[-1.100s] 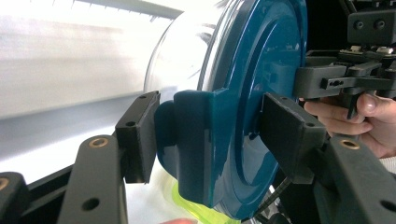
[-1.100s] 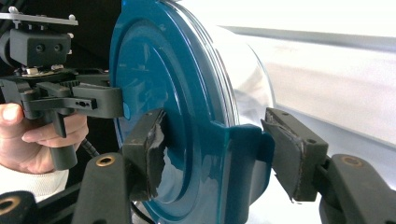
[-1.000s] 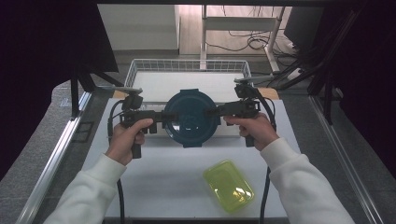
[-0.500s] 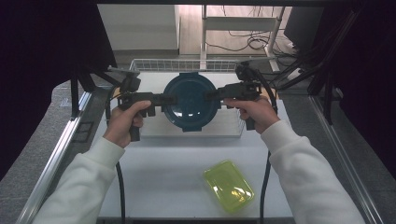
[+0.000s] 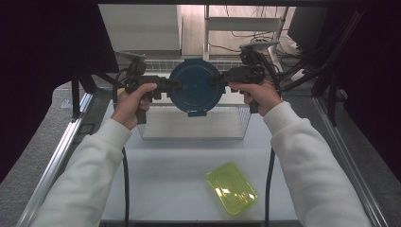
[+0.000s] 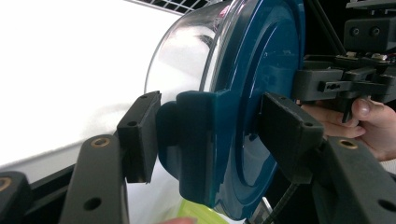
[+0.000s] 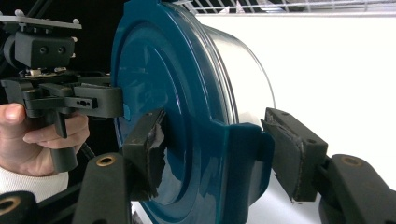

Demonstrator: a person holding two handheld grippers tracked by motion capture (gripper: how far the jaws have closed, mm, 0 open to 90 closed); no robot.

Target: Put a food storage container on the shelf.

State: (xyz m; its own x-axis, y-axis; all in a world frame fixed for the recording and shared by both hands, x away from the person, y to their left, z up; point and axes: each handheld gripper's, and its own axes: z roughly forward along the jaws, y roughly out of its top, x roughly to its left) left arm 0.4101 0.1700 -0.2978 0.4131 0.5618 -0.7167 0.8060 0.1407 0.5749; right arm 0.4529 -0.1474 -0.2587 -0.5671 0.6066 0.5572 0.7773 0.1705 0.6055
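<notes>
White table [image 5: 189, 161], round blue-lidded container [image 5: 196, 88] held level, lid facing up, above wire basket [image 5: 236, 127]

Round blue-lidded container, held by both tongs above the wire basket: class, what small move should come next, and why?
Probably lower it straight down. Left tongs and right tongs clamp the container by its lid latches, and it hangs over the wire basket, not yet set inside.

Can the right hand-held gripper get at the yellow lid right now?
Probably not as things stand: the right hand-held gripper is clamped on the blue-lidded round container, shared with the left hand-held gripper over the wire basket. The yellow lid lies unobstructed on the table.
</notes>
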